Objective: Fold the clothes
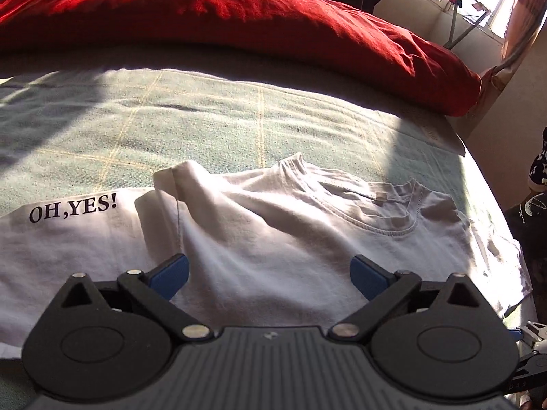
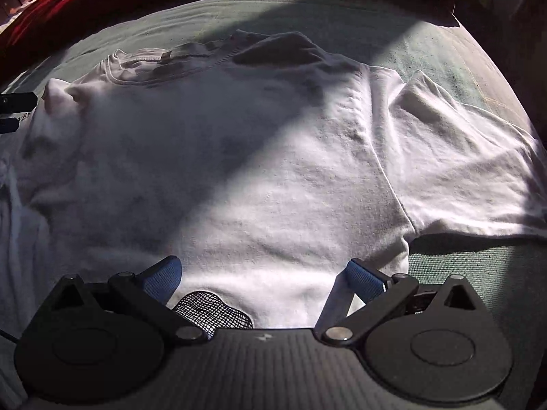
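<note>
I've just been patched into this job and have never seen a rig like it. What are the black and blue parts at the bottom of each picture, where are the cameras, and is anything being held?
Each picture comes from a camera mounted on hand-held tongs, looking forward along their fingers. One shows the left tongs, the other the right tongs. The blue parts are the finger pads. Both tongs stand wide open and grip nothing. Below them a white T-shirt lies on a green bedspread, one side folded over, with "OH,YES!" print showing. A red duvet lies behind.
</note>
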A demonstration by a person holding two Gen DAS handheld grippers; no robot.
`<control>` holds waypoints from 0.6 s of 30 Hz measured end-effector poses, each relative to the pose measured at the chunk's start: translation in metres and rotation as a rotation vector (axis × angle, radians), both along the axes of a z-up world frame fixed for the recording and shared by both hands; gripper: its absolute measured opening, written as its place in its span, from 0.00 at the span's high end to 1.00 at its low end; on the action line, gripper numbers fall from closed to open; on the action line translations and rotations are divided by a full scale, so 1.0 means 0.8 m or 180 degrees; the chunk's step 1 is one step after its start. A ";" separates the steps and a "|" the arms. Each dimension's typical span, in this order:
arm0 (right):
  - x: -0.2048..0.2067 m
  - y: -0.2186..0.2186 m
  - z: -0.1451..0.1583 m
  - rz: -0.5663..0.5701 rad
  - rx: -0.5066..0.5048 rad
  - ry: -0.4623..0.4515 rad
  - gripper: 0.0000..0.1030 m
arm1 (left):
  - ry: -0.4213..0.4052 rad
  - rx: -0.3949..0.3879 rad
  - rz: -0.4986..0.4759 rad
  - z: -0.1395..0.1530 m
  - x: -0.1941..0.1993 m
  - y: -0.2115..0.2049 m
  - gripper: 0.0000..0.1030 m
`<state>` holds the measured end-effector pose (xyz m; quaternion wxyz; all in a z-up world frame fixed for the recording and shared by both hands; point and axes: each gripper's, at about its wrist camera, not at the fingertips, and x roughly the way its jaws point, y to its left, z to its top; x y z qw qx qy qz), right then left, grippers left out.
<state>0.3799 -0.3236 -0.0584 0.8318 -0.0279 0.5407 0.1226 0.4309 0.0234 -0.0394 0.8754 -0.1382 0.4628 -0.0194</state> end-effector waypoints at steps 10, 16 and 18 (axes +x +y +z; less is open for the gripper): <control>0.020 0.040 0.038 -0.0406 0.0116 0.0056 0.00 | 0.0284 0.0245 0.0109 -0.021 -0.079 0.130 0.04; 0.054 0.155 0.081 0.0066 0.0319 -0.0258 0.00 | 0.0120 0.0380 0.0100 0.007 -0.081 0.185 0.04; 0.068 0.200 0.087 0.0302 0.0362 -0.0345 0.00 | 0.0193 0.0284 0.0228 -0.004 -0.077 0.214 0.04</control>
